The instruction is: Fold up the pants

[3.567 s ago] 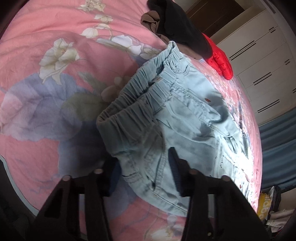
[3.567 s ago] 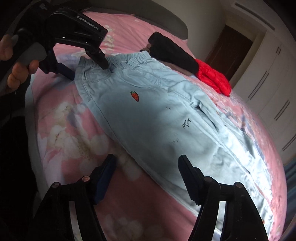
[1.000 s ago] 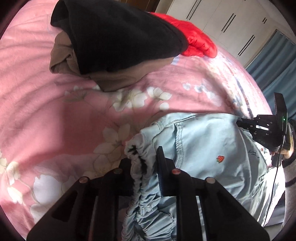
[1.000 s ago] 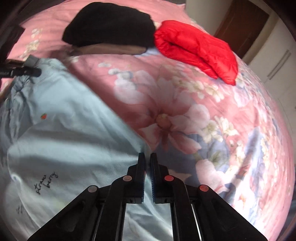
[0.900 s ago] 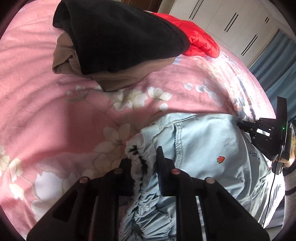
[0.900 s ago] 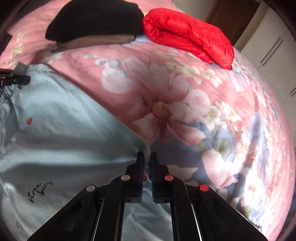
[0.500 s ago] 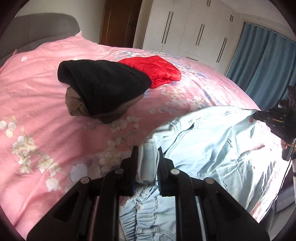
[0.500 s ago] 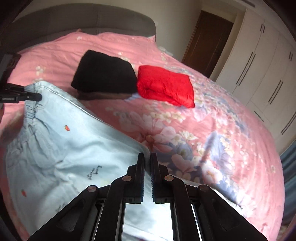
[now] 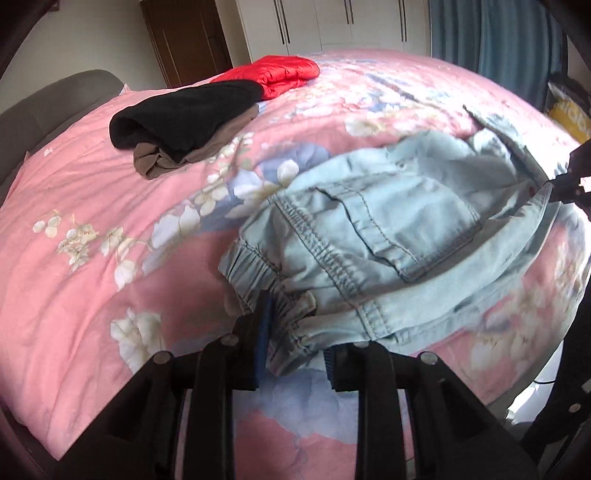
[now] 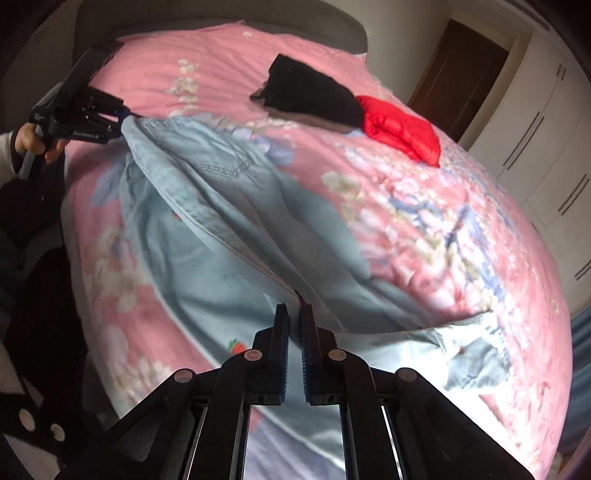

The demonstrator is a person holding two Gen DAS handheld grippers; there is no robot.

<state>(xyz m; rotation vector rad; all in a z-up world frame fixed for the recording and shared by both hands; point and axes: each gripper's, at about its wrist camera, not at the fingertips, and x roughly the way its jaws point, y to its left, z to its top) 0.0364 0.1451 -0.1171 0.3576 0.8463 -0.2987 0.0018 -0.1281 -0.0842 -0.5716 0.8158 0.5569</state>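
One pair of pants, two tongs: left parted, right pinching fabric.

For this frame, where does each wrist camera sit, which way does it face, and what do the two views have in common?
Left wrist: sits behind the left gripper, whose jaws stand apart around the waistband of the light blue denim pants, facing across the pink floral bedspread toward the wardrobes; no hand shows.
Right wrist: sits behind the right gripper, clamped on a pants edge, facing the grey headboard; the person's left hand shows.
Shared: the pants, the bedspread, the folded black garment and the red padded jacket.
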